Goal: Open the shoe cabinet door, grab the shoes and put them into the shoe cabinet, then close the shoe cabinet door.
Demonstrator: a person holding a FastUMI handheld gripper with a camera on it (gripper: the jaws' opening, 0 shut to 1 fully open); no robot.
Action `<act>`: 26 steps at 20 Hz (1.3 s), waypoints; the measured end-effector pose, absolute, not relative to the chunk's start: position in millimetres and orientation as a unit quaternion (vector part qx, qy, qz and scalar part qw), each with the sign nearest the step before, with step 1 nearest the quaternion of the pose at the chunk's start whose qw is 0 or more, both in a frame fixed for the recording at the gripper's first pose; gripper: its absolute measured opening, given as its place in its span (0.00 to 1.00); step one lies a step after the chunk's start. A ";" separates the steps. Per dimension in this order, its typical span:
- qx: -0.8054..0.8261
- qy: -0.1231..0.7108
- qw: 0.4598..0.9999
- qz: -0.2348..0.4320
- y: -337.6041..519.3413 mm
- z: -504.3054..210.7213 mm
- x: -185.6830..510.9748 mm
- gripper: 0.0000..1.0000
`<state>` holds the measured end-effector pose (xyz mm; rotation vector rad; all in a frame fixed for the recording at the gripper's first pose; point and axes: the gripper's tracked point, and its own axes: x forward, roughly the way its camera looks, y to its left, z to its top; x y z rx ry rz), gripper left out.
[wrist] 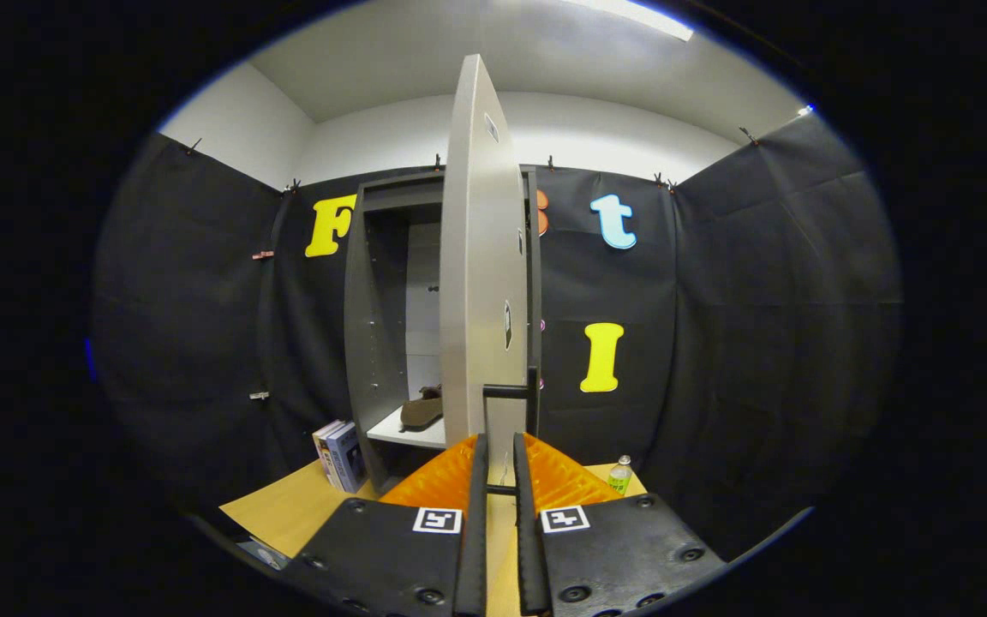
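While fingers (500, 467) nearly closed flank door (481, 283) edge, shoe (421, 410) beyond, inside cabinet (373, 326)

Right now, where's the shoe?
In the gripper view, the shoe lies on the open cabinet's shelf, left of the door, beyond the fingers.

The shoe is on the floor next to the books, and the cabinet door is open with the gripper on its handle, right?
Not quite. The shoe lies on the shelf inside the cabinet, as the gripper view shows. The books stand outside, beside it. The rest holds: the door is open, and the gripper is closed around its handle.
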<state>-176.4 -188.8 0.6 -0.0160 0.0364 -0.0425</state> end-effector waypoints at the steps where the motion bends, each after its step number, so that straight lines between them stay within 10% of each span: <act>1: -0.005 0.017 1.000 -0.019 -188.7 -0.8 -180.6 0.14; 26: 0.038 0.421 0.906 0.024 -49.7 -408.6 -128.3 0.16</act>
